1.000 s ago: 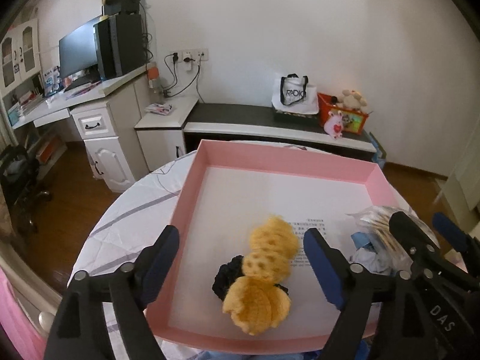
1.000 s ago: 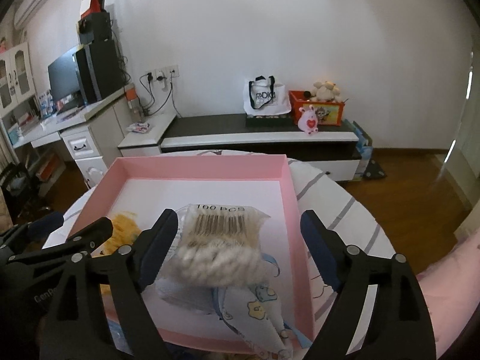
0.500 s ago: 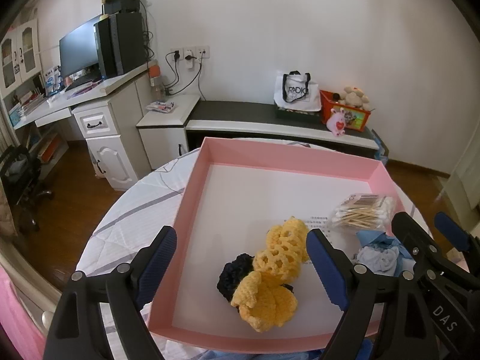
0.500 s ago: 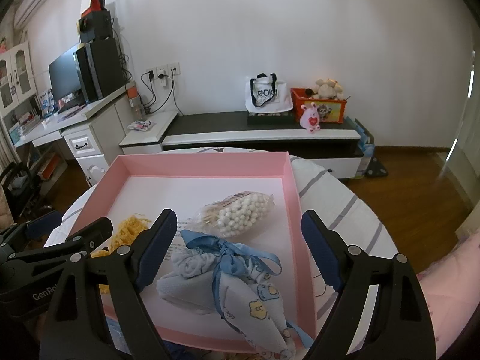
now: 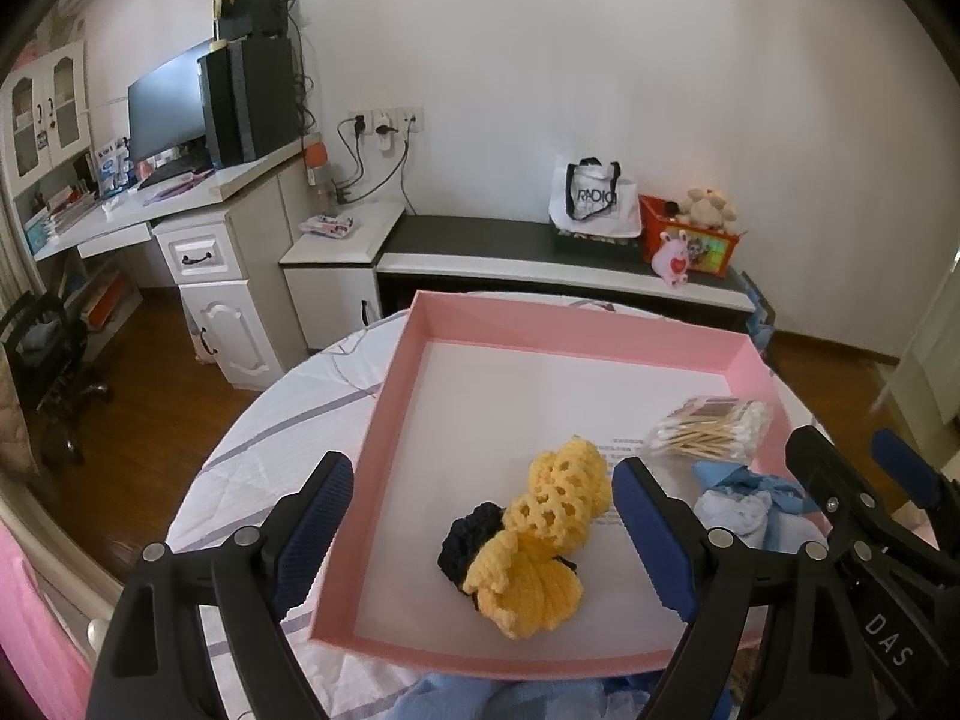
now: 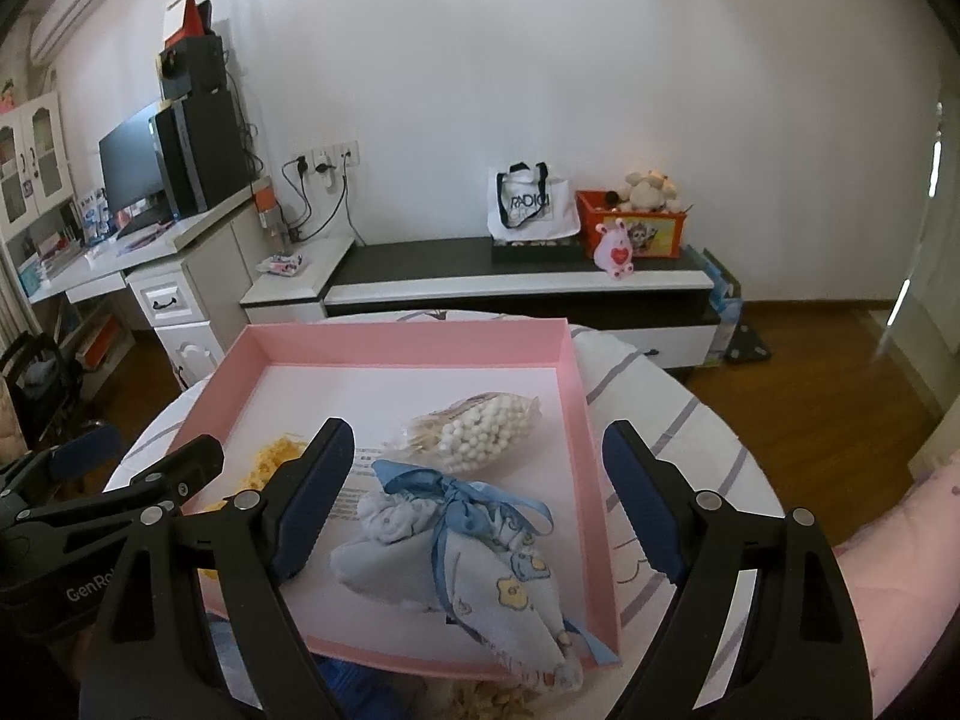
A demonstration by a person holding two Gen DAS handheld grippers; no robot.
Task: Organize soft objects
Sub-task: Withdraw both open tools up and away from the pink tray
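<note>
A pink tray [image 5: 396, 396] [image 6: 573, 396] sits on the round table. Inside it lie yellow and black crocheted pieces [image 5: 540, 534], a bag of cotton swabs [image 5: 714, 435] [image 6: 480, 435] and a light blue cloth bundle tied with a blue ribbon [image 6: 456, 546] [image 5: 741, 507]. My left gripper [image 5: 480, 534] is open and empty, held above the near edge with the crochet between its fingers in view. My right gripper [image 6: 474, 504] is open and empty above the blue bundle, also visible in the left wrist view [image 5: 864, 498].
The table [image 5: 270, 456] has a white striped cloth. More blue fabric [image 5: 480, 699] lies at the near edge below the tray. A pink cushion [image 6: 888, 540] is at the right. A desk, cabinets and a low TV bench [image 6: 510, 282] stand beyond the table.
The right gripper let go of the cotton swab bag, which now lies in the tray behind the blue bundle. Both grippers have drawn back and up from the tray.
</note>
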